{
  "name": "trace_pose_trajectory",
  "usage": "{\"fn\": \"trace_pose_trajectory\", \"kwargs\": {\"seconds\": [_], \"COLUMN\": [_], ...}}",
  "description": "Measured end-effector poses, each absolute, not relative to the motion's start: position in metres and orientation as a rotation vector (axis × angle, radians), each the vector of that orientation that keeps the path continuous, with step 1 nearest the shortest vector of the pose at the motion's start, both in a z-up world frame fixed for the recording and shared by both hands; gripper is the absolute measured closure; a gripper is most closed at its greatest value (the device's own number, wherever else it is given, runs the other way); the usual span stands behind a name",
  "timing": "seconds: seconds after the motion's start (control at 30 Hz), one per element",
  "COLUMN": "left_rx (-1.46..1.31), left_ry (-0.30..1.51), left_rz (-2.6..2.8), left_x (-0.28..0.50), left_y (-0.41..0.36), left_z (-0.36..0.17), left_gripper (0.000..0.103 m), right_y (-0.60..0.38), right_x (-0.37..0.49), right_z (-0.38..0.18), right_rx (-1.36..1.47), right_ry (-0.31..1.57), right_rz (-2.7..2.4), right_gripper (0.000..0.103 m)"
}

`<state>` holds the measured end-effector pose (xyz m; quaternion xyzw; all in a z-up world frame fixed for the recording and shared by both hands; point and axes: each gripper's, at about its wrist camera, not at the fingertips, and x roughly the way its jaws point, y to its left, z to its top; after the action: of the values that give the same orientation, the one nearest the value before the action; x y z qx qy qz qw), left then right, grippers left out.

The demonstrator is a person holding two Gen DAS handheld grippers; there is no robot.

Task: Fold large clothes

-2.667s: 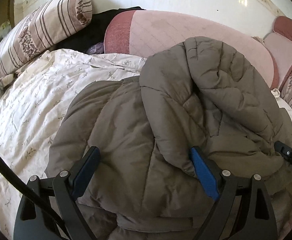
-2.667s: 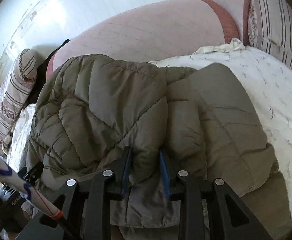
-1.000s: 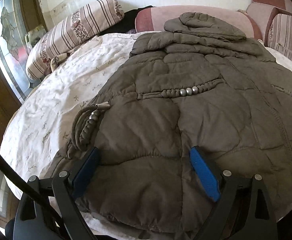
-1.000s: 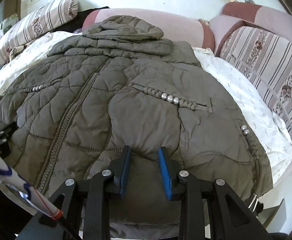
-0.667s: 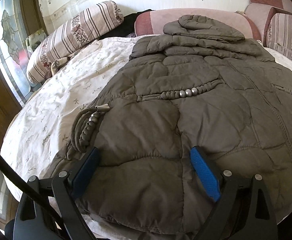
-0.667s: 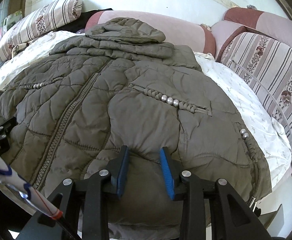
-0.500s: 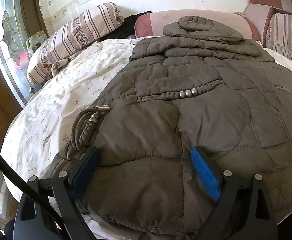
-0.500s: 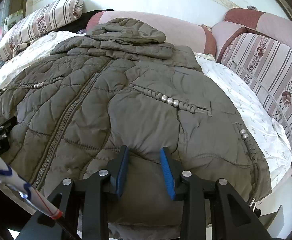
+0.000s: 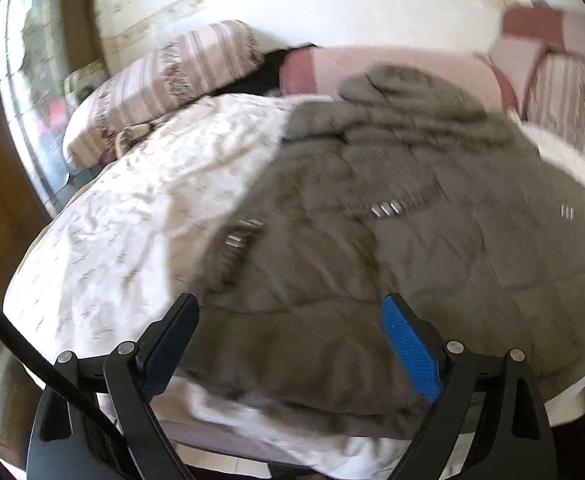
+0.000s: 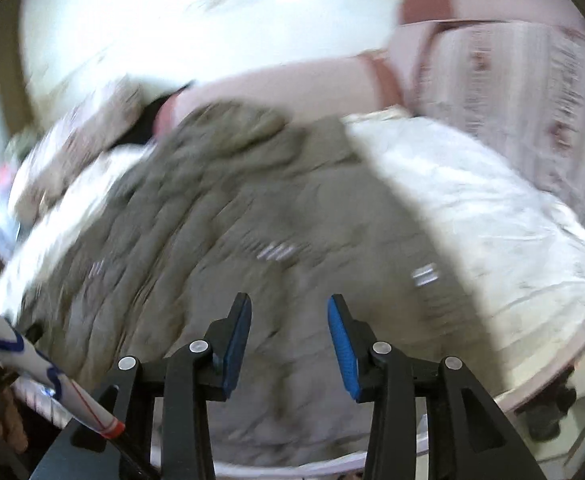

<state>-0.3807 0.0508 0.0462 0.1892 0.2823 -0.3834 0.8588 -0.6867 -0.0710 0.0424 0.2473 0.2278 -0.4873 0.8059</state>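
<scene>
coat [image 9: 432, 248] spread flat on bed [image 9: 132, 208]; left tongs [image 9: 290, 344] wide, right tongs [image 10: 288, 340] just opened, both empty; next, grab a sleeve.

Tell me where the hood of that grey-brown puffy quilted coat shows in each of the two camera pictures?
Left wrist view: the coat's hood sits upper right of centre, against the pink padded headboard.
Right wrist view: the hood sits upper left of centre.
Shared landmark: that pink headboard right behind the hood.

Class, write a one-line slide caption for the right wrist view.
Right tool, jaws just opening and empty, above an olive quilted hooded coat spread flat on a white bedspread.
</scene>
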Motion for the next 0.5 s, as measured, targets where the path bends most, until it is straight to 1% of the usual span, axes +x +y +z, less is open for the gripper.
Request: {"fn": "trace_pose_trajectory", "kwargs": {"seconds": [0.1,0.17,0.2,0.23,0.27,0.3,0.37,0.5], "left_rx": [0.299,0.225,0.197,0.165,0.105,0.020,-0.049,-0.050], "left_ry": [0.653,0.725,0.752,0.791,0.851,0.925,0.997,1.007], "left_rz": [-0.766,-0.726,-0.739,-0.753,-0.770,-0.820,-0.884,-0.931], "left_x": [-0.344,-0.311,-0.301,-0.289,-0.278,-0.269,-0.267,-0.280], "left_y": [0.070,0.086,0.091,0.095,0.100,0.104,0.102,0.096], "left_z": [0.056,0.054,0.052,0.047,0.041,0.034,0.024,0.023], "left_gripper": [0.011,0.013,0.022,0.035,0.039,0.040,0.042,0.042], "right_y": [-0.095,-0.104,-0.108,-0.111,-0.115,-0.119,-0.128,-0.136], "right_x": [-0.733,-0.759,-0.768,-0.775,-0.783,-0.788,-0.795,-0.790], "right_z": [0.042,0.037,0.034,0.031,0.026,0.022,0.008,-0.009], "right_rx": [0.686,0.773,0.799,0.819,0.862,0.902,1.009,1.101], "right_ry": [0.399,0.346,0.333,0.330,0.320,0.309,0.300,0.305], "right_rz": [-1.163,-1.223,-1.253,-1.272,-1.276,-1.262,-1.222,-1.135], "right_gripper": [0.060,0.060,0.060,0.060,0.058,0.056,0.055,0.055]}}
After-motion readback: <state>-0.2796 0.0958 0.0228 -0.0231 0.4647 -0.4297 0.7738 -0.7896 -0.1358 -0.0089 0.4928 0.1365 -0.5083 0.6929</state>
